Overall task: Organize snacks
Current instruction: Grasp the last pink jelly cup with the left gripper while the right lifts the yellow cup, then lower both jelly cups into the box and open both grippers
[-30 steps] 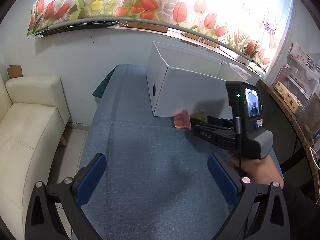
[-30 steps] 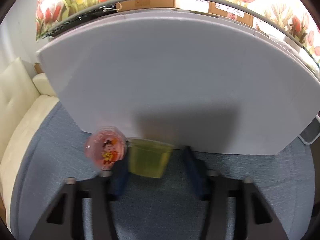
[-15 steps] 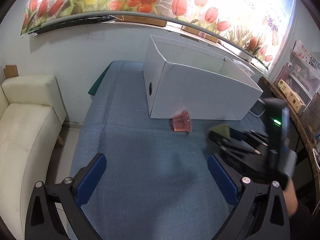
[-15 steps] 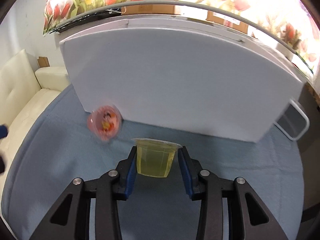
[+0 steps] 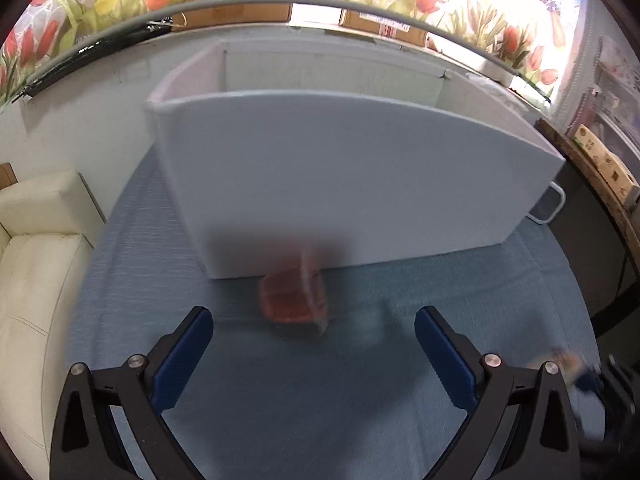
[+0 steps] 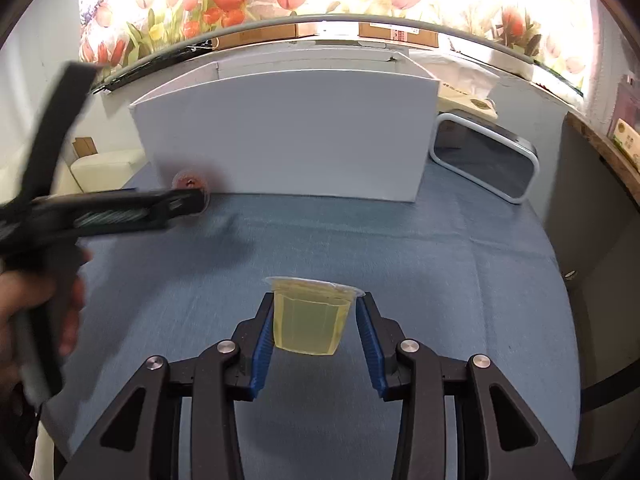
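- While the right hand-held gripper (image 6: 316, 322) clenched the yellow jelly cup (image 6: 310, 316) above the desk (image 6: 440, 264), the white box (image 6: 288, 136) was not yet reached.
- The left hand-held gripper (image 5: 314, 346) stood released — the red jelly cup (image 5: 294, 296) lay against the box, ungrasped.

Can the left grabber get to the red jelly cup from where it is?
Probably yes. The left gripper is open wide, and the red jelly cup lies just ahead of its fingers on the blue cloth, with nothing between them. The white box stands close behind it.
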`<state>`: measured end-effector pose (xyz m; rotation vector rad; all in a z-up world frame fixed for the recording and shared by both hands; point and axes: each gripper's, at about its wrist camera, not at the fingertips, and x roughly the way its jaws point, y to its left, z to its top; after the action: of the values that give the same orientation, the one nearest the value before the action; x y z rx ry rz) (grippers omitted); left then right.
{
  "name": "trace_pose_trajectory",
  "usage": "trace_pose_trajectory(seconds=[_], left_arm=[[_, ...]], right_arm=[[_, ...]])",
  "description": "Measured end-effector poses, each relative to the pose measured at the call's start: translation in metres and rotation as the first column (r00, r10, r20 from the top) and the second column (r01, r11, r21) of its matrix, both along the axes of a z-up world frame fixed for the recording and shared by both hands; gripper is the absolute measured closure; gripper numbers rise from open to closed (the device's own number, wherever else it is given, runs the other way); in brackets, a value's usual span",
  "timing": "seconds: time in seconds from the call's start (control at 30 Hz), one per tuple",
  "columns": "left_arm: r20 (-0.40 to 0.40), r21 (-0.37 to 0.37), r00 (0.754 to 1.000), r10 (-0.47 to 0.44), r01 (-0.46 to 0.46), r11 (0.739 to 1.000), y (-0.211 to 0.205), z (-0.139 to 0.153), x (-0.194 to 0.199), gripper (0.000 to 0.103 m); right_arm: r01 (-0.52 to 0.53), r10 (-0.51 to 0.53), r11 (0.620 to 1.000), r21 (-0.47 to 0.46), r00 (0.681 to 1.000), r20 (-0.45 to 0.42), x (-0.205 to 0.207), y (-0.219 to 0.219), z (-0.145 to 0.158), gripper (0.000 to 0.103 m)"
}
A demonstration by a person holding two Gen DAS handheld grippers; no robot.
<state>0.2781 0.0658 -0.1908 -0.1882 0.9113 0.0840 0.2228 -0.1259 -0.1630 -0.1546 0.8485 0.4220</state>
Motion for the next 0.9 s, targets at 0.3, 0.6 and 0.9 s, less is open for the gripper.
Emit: trace_pose_trajectory(seconds=[0.3, 0.6, 0.9], left_arm=[[-0.053, 0.052, 0.998, 0.04, -0.037, 0.998, -0.004, -0.014, 0.025, 0.061], [-0.02, -0.001, 1.0, 0.011, -0.011, 1.0, 0.002, -0.005, 0.008, 0.069], [0.061, -0.013, 0.997, -0.045, 0.046, 0.999, -0.008, 0.038, -0.039, 0.069]], right_arm=[[0.016, -0.015, 0.999, 0.039, 1.0, -0.018, -0.019, -0.015, -0.004, 0.06], [0.008, -0.007, 0.998, 0.063, 1.0, -0.015, -0.027, -0.013, -0.003, 0.06], [-0.025, 0.022, 0.995, 0.092, 0.999, 0.032, -0.033, -0.006, 0.021, 0.06]])
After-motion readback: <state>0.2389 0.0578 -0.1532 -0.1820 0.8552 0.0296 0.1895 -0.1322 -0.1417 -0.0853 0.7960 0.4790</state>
